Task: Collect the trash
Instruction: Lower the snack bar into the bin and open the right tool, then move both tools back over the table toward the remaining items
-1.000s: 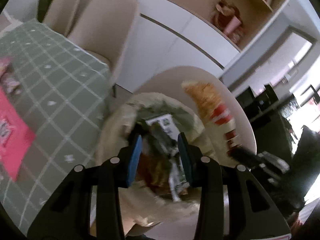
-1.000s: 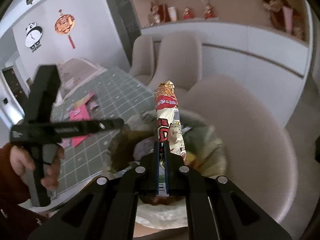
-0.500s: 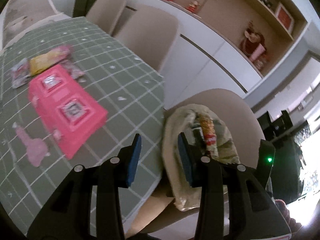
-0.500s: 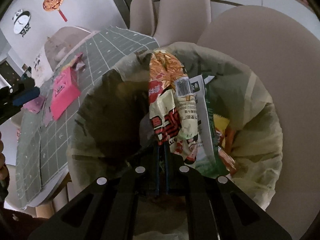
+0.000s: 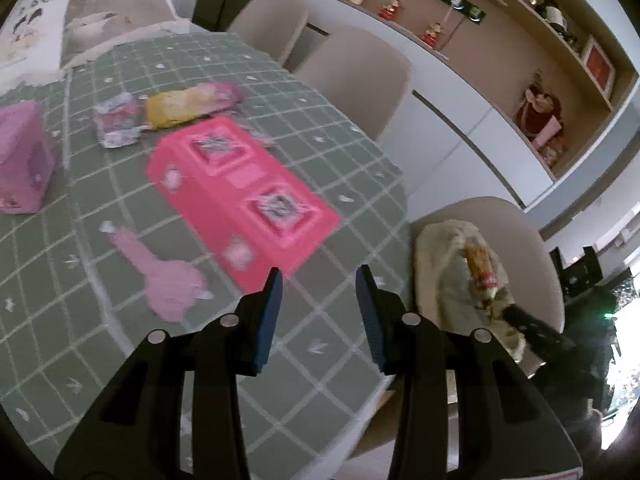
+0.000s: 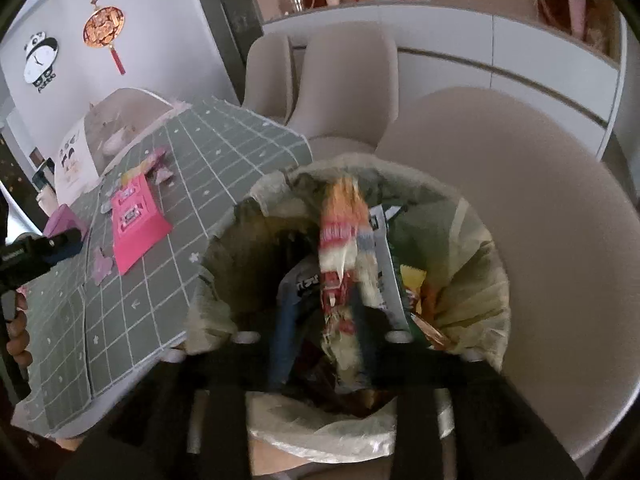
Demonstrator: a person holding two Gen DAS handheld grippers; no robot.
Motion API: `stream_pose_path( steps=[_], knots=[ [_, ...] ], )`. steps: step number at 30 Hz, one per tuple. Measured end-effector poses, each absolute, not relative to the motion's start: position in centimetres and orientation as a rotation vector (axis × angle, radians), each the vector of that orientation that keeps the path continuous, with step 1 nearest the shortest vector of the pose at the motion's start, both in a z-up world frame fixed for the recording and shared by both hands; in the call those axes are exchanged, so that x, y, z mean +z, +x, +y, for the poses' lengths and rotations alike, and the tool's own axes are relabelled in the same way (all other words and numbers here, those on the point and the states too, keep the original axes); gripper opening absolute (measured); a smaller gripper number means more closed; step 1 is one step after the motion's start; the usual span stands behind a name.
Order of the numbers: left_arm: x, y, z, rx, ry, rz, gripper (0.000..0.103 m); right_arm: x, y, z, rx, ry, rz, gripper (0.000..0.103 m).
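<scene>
While the right gripper [image 6: 324,336] jaws open around the red-and-orange snack wrapper [image 6: 340,248] inside the pale plastic trash bag [image 6: 472,280], the left gripper [image 5: 318,300], jaws spread and empty, hovers over the green-checked bench [image 5: 120,360], where the flat pink carton [image 5: 240,196], yellow packet [image 5: 176,108] and other scraps remain uncollected.

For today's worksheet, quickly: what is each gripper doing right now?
Left gripper: open, empty, above the table.
Right gripper: opening, snack wrapper between its fingers, over the trash bag.
</scene>
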State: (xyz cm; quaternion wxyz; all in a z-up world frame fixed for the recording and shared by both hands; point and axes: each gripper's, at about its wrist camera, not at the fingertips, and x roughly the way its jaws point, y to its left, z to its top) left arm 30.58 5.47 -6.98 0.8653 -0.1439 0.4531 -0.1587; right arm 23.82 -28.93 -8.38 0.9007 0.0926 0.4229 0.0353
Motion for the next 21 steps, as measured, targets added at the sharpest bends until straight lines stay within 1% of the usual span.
stream_pose_path(
  steps=[1, 8, 16, 21],
  knots=[
    [-7.2, 30.6, 6.1, -0.322, -0.307, 0.954, 0.036, -8.0, 23.7, -28.7, 0.067, 0.186, 0.868, 0.042],
    [-8.8, 30.9, 11.6, -0.235, -0.325, 0.962, 0.036, -4.8, 22.8, -25.6, 0.060, 0.164, 0.792, 0.042],
    [-11.2, 32.0, 16.3, -0.195, -0.375, 1.019, 0.036, -3.7, 24.6, -19.1, 0.160, 0.107, 0.773, 0.042],
    [-10.3, 34.0, 17.6, -0.166, -0.354, 0.965, 0.036, -3.9, 27.0, -15.3, 0.203, 0.071, 0.788, 0.042]
  ],
)
